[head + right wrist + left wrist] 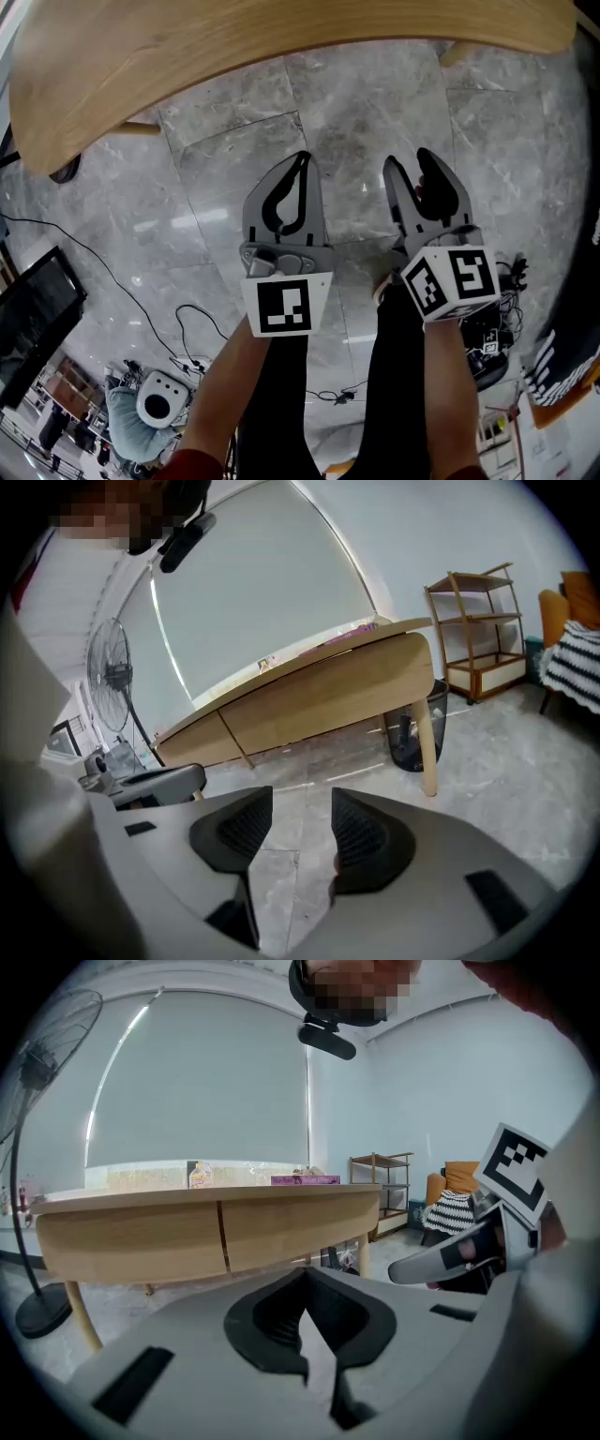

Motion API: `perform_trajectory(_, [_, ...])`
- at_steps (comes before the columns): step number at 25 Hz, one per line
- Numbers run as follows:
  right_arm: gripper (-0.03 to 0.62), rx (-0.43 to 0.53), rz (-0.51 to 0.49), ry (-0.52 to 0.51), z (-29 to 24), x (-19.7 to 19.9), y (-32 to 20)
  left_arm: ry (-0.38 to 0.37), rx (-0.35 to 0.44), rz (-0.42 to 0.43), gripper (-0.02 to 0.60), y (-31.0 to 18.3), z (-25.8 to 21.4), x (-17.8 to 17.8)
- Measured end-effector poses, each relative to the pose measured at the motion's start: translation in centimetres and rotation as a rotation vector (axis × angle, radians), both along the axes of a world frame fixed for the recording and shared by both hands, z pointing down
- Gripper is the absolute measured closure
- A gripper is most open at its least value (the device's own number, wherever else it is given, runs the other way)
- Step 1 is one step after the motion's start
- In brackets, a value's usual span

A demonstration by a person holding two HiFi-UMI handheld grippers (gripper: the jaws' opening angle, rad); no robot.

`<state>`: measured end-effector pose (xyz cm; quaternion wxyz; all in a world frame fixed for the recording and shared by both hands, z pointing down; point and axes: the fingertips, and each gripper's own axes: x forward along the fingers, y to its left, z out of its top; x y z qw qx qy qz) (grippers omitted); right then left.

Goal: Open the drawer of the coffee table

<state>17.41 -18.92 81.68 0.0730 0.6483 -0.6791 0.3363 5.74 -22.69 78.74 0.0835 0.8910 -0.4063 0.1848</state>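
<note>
The light wooden coffee table fills the top of the head view. Its curved front apron is split by a vertical seam into two drawer-like panels, seen also in the right gripper view as the apron. No handle shows. Both grippers hang over the marble floor, short of the table and touching nothing. My left gripper is shut, its tips meeting with nothing between them. My right gripper stands open with only floor between its ribbed pads.
A standing fan is at the table's left end. A dark bin sits beside a table leg, with a wooden shelf rack behind. Cables trail on the floor by the person's legs.
</note>
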Motion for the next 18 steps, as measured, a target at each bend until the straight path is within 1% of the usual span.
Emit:
perform_trajectory(2, [0.401, 0.013, 0.046, -0.08, 0.6, 0.0, -1.0, 0.004, -0.002, -0.008, 0.575, -0.6, 0.2, -0.2])
perform_trajectory(5, [0.4, 0.056, 0.163, -0.273, 1.4, 0.9, -2.5, 0.015, 0.008, -0.013, 0.575, -1.4, 0.5, 0.2])
perform_trajectory(7, [0.395, 0.095, 0.225, -0.372, 2.0, 1.5, -3.6, 0.02, 0.009, -0.012, 0.575, -2.0, 0.9, 0.4])
perform_trajectory(10, [0.39, 0.162, 0.275, -0.492, 2.8, 1.7, -5.6, 0.023, 0.007, -0.014, 0.575, -2.9, 1.7, 0.4])
perform_trajectory(13, [0.384, 0.238, 0.304, -0.644, 3.4, 1.9, -7.3, 0.033, 0.006, -0.028, 0.575, -3.8, 2.4, 0.2])
perform_trajectory(16, [0.384, 0.325, 0.359, -0.797, 4.1, 2.6, -8.6, 0.022, 0.004, -0.027, 0.575, -4.3, 3.3, 0.0])
perform_trajectory(18, [0.384, 0.384, 0.388, -0.877, 4.3, 3.0, -9.6, 0.019, 0.013, -0.037, 0.575, -4.7, 3.8, -0.1])
